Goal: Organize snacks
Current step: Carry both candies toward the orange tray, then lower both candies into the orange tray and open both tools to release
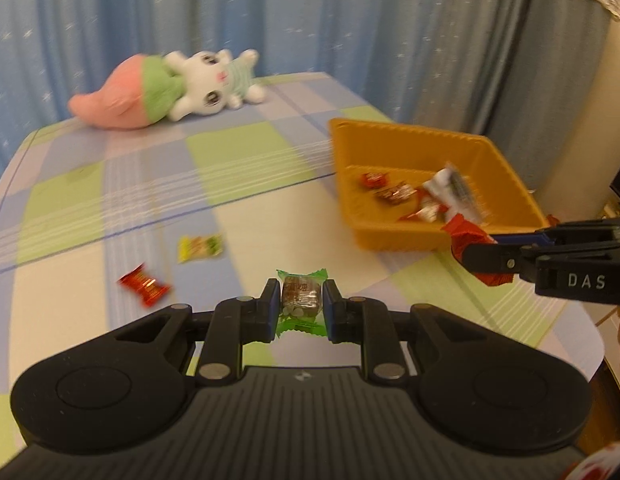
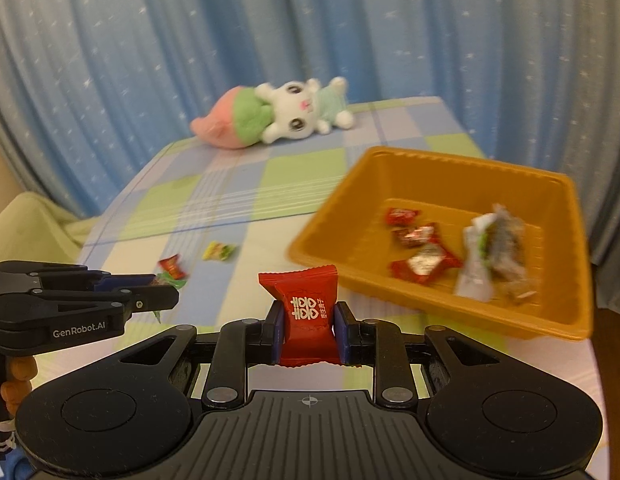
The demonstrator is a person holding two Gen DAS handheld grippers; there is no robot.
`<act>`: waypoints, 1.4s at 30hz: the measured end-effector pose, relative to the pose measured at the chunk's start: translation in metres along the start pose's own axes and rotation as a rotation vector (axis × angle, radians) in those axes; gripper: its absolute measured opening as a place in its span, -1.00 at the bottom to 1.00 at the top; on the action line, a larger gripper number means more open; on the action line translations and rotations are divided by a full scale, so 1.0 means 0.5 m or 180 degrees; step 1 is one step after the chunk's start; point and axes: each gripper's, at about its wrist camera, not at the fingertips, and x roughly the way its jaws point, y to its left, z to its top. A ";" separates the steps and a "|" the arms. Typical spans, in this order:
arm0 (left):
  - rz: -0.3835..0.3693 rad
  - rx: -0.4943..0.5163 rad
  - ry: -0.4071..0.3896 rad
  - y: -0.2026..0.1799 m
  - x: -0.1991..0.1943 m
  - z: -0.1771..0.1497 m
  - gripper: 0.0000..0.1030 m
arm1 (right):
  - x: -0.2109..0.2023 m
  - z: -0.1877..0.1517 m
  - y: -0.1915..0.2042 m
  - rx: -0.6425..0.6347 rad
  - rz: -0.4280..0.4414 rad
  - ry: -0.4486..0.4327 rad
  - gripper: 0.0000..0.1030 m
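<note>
My left gripper (image 1: pixel 301 300) is shut on a green-wrapped candy (image 1: pixel 301 298), held above the checked tablecloth. My right gripper (image 2: pixel 308 318) is shut on a red candy (image 2: pixel 308 312) with white characters, just in front of the near rim of the orange tray (image 2: pixel 390 164). The tray (image 1: pixel 390 136) holds several wrapped snacks, red ones (image 2: pixel 424 262) and a white and clear packet (image 2: pixel 482 256). From the left wrist view the right gripper (image 1: pixel 476 256) comes in from the right with its red candy (image 1: pixel 464 230) at the tray's near corner. A red candy (image 1: pixel 144 284) and a yellow-green candy (image 1: pixel 201 247) lie loose on the cloth.
A plush rabbit in a pink and green carrot suit (image 1: pixel 170 88) lies at the table's far edge before blue curtains (image 1: pixel 230 12). The table edge (image 1: pixel 590 344) drops off on the right, with a pale wall and cabinet (image 1: pixel 582 120) beyond. A yellowish cushion (image 2: pixel 34 224) sits to the table's left.
</note>
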 end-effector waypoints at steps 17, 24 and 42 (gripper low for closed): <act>-0.0164 0.0343 -0.0110 -0.139 0.113 0.139 -0.61 | -0.050 0.041 -0.159 0.0407 -0.0262 -0.0212 -0.49; -0.0158 0.0436 -0.0009 -0.160 0.178 0.170 -0.62 | -0.040 0.061 -0.199 0.0466 -0.0290 -0.0212 -0.49; -0.0191 0.0459 0.0154 -0.161 0.257 0.198 -0.62 | 0.018 0.092 -0.255 0.0562 -0.0267 -0.0097 -0.49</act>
